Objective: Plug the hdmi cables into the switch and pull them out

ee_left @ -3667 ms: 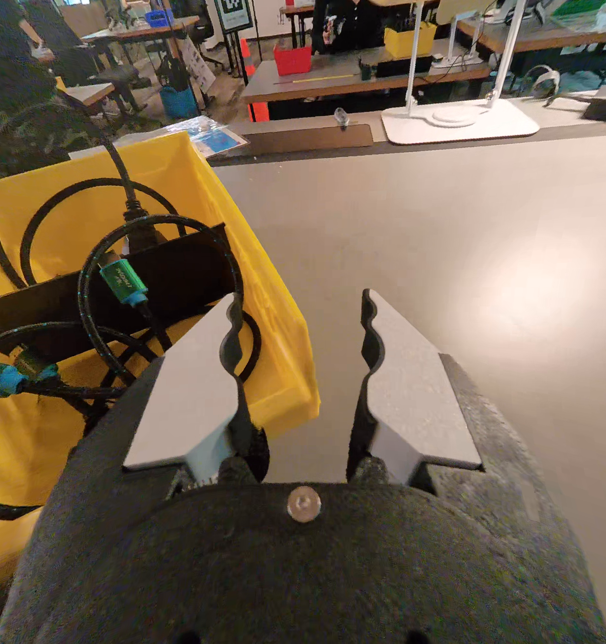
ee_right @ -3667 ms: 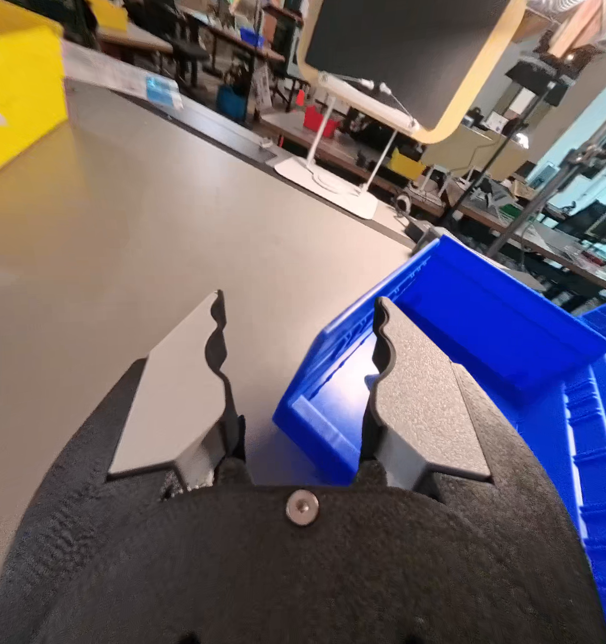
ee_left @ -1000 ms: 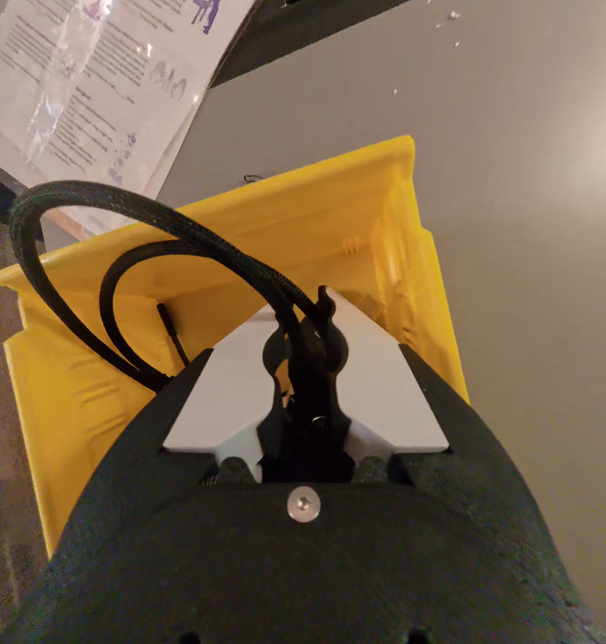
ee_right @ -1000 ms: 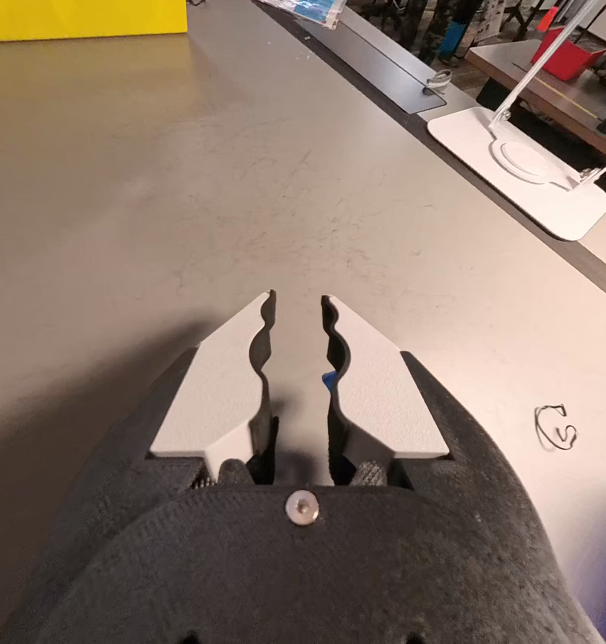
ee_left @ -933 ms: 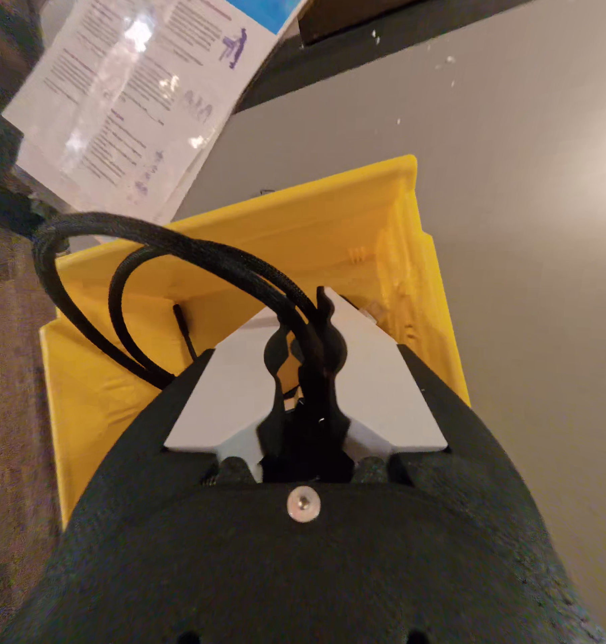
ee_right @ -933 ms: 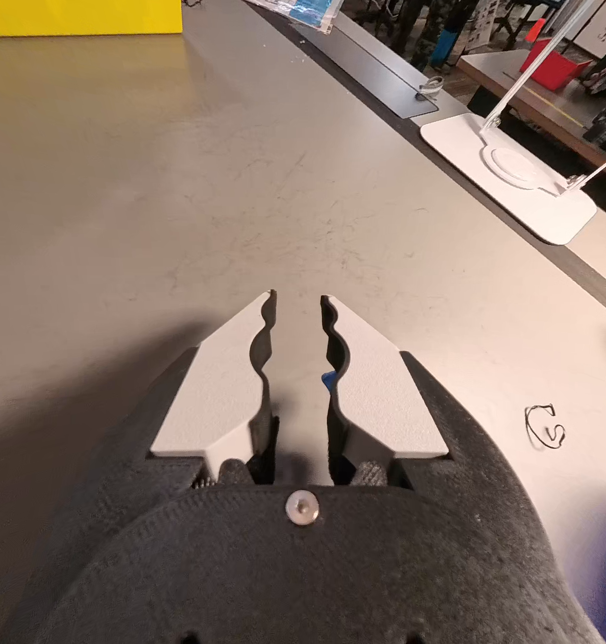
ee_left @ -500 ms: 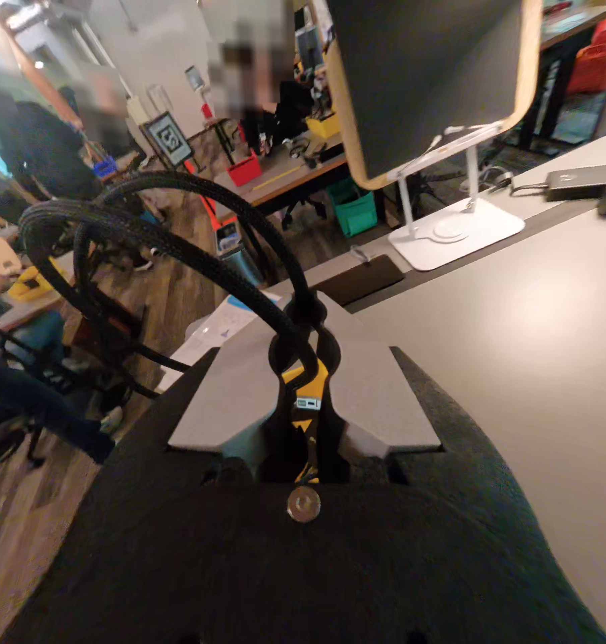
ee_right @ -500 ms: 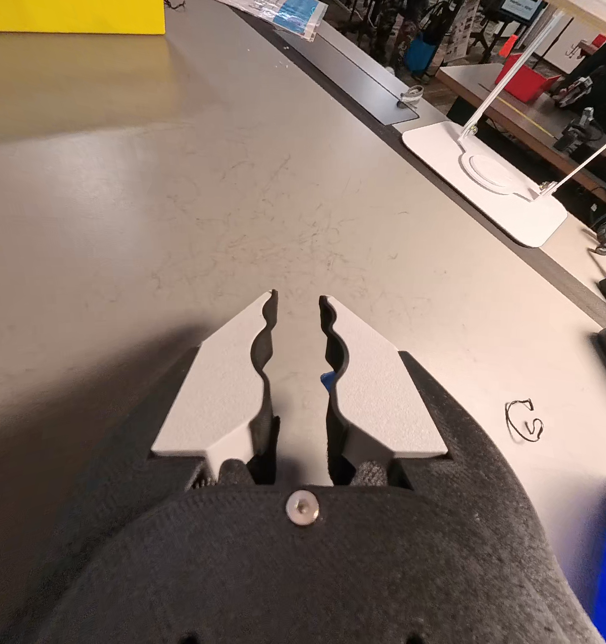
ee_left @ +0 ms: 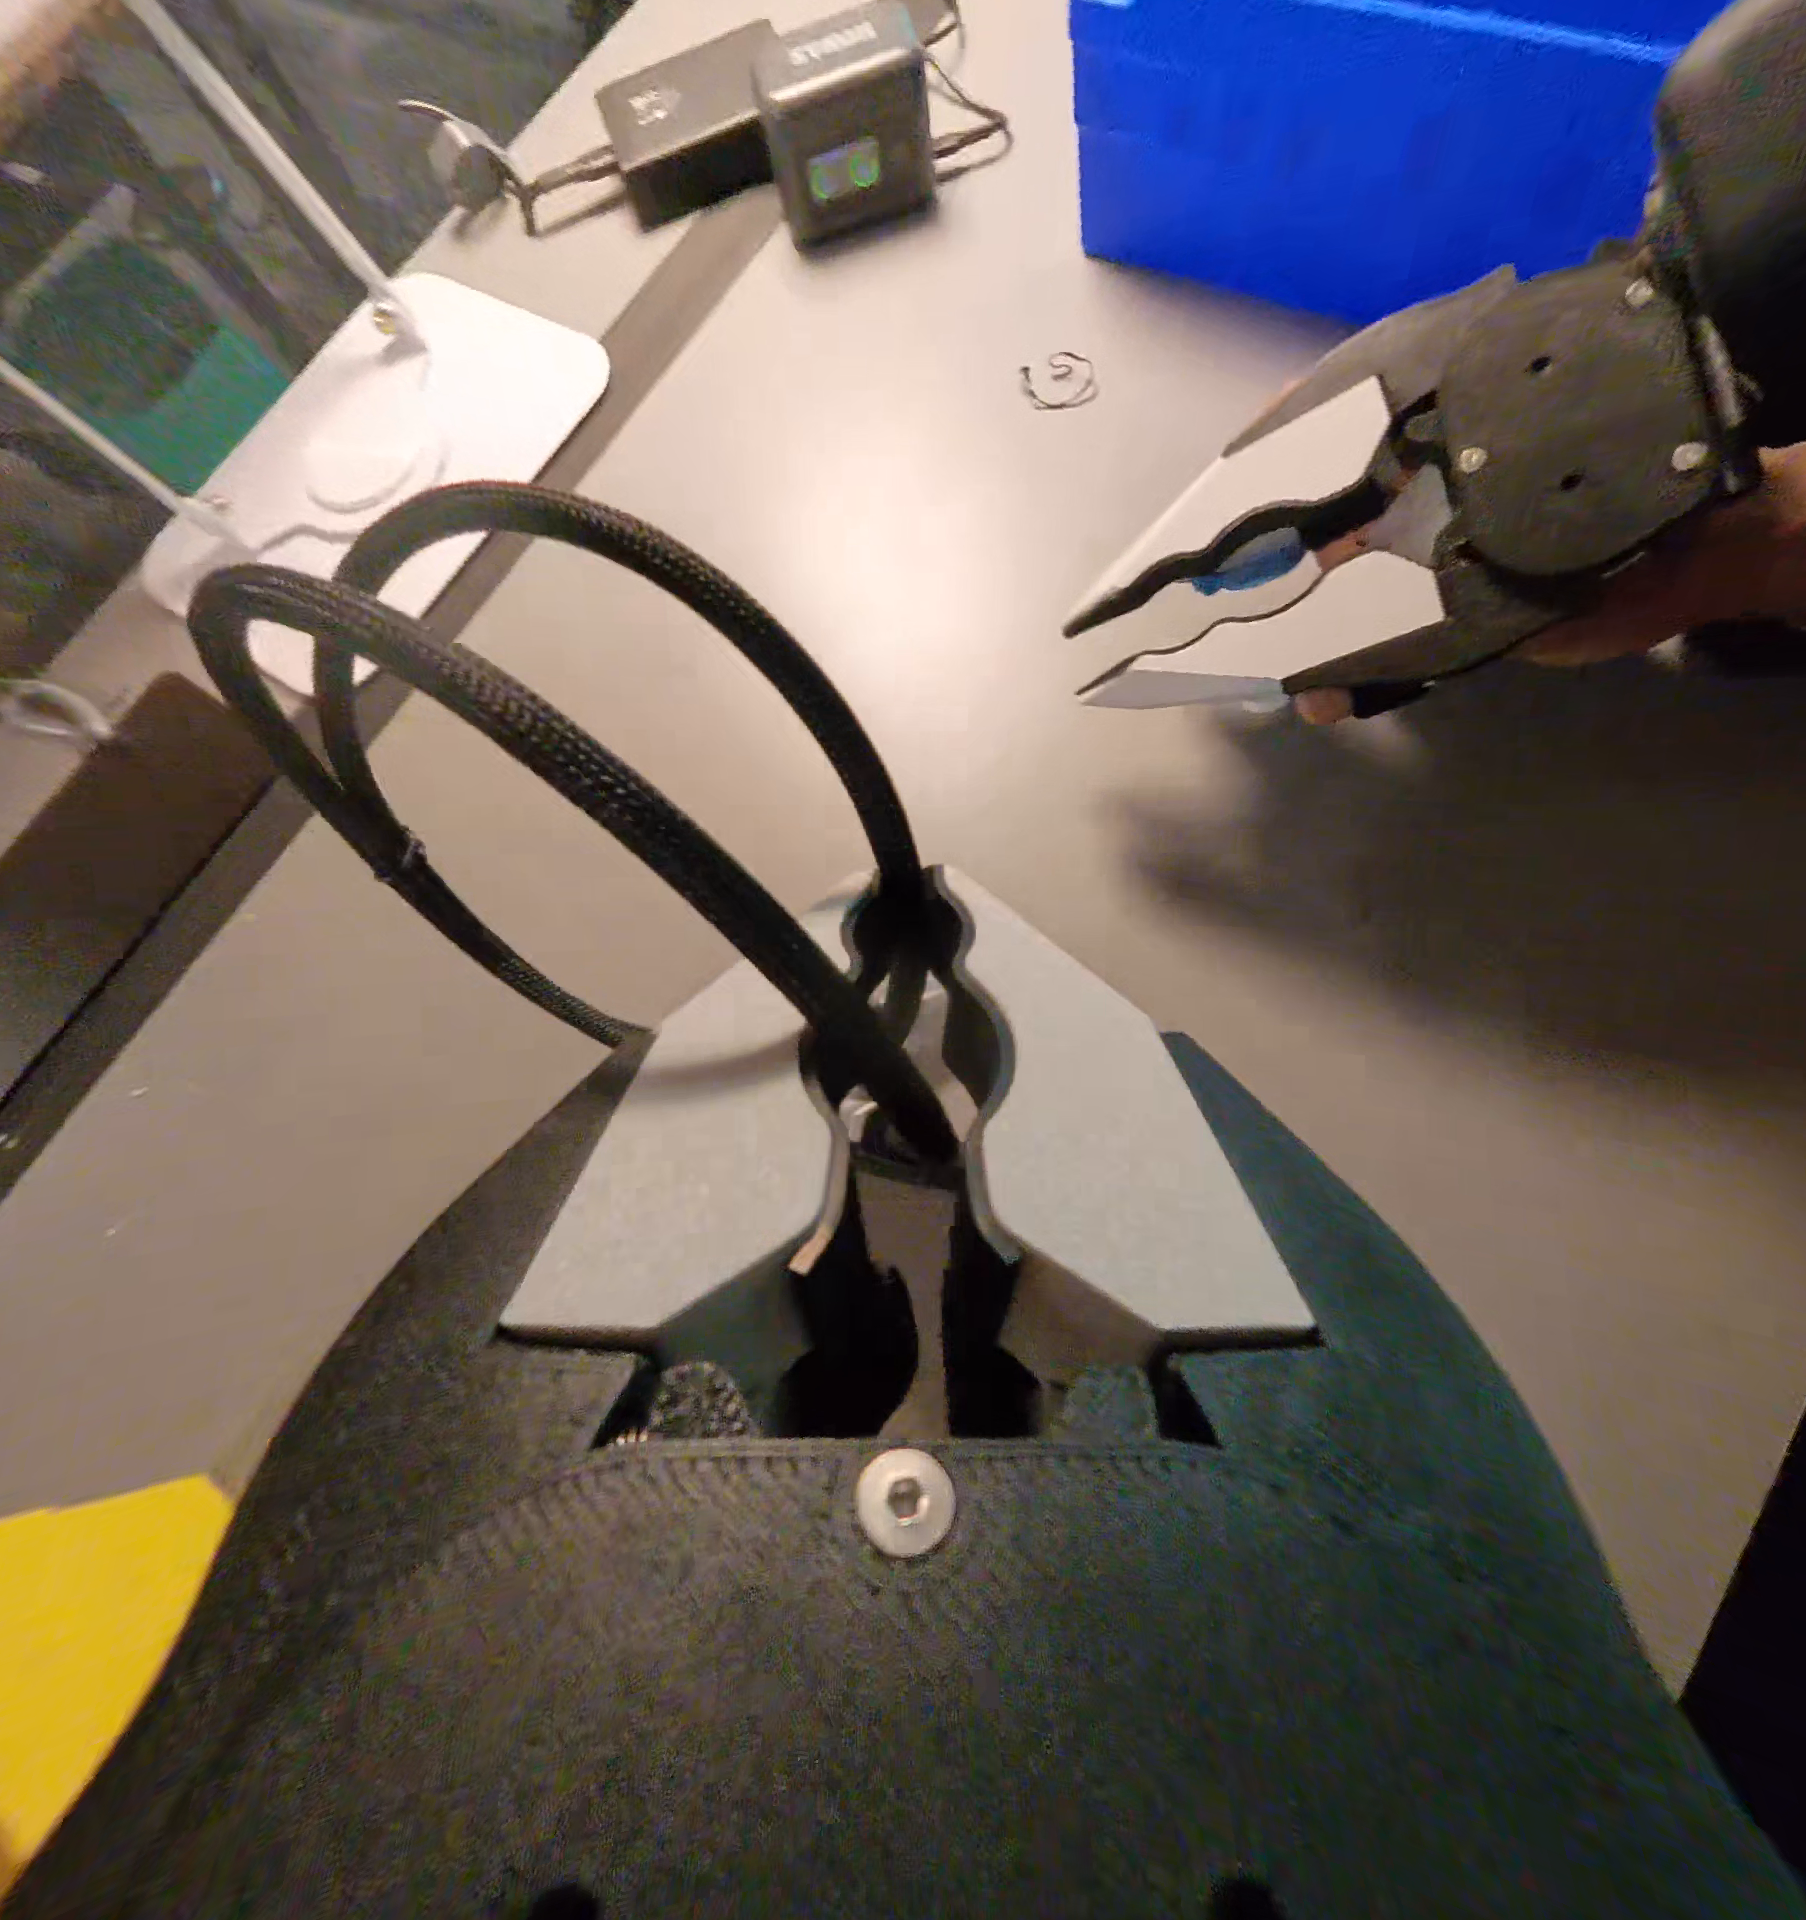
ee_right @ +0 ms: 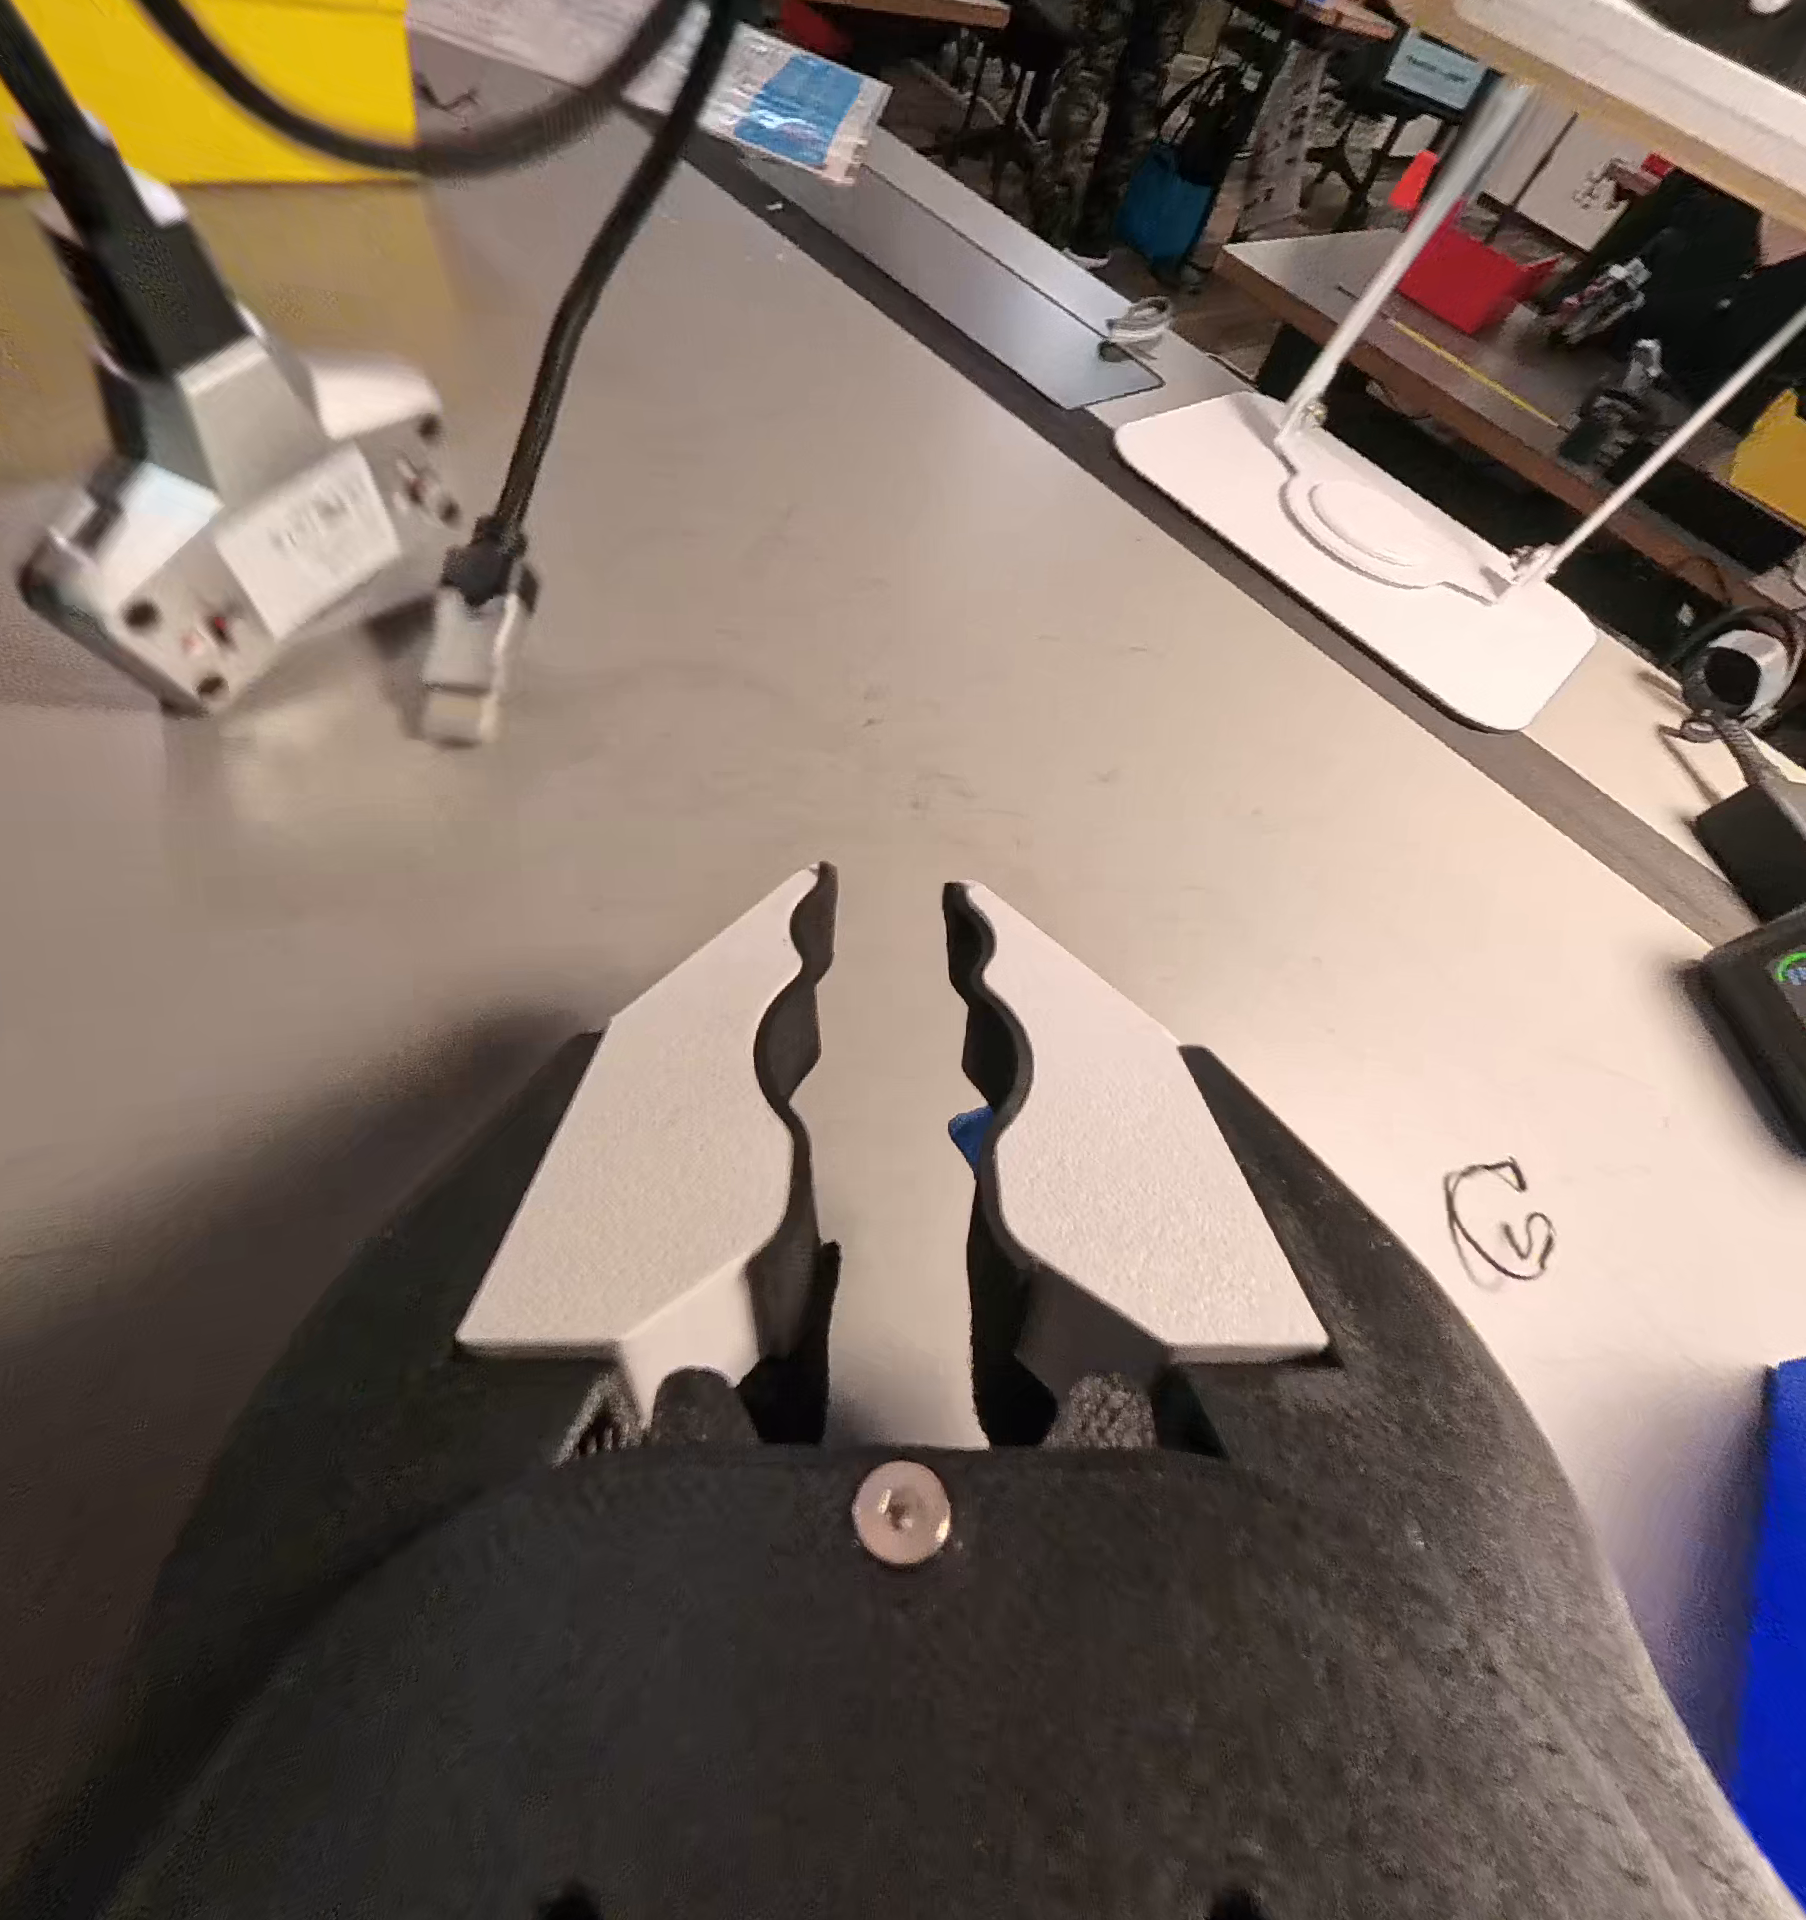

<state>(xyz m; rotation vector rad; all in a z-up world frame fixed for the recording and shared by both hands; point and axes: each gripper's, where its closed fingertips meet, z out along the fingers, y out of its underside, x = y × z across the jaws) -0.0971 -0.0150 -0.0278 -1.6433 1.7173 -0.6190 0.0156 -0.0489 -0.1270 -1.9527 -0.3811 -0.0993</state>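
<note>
The left gripper (ee_left: 904, 914) is held above a grey table (ee_left: 982, 582), tilted down toward the tabletop, its pale jaws pressed together on a black braided cable (ee_left: 525, 717) that rises from between them and arcs away in two loops to the left. In the right wrist view, the far end of what it carries shows at upper left: a silver switch (ee_right: 244, 540) hangs off the table surface from a black plug (ee_right: 140, 281) seated in its upper end, its long axis slanting down and to the left (the picture is blurred there, so its ports cannot be made out). Just beside it dangles a loose cable end, a silver connector (ee_right: 468, 655) pointing almost straight down at the table, close above the surface but apart from the switch.

The right gripper (ee_left: 1091, 660) enters the left wrist view from the right, held in a hand (ee_left: 1647, 582), its fingers lying level and pointing left toward the cable loops, well apart from them. Its jaws stand slightly spread, with nothing between the tips; a small blue patch (ee_right: 972, 1132) shows on the inner face of one finger.

Behind lie a blue bin (ee_left: 1377, 156), a yellow bin (ee_right: 151, 94), a white lamp base (ee_right: 1377, 540), a small black device with green rings (ee_left: 842, 156) and a twist of thin black wire (ee_right: 1501, 1231) on the table.
</note>
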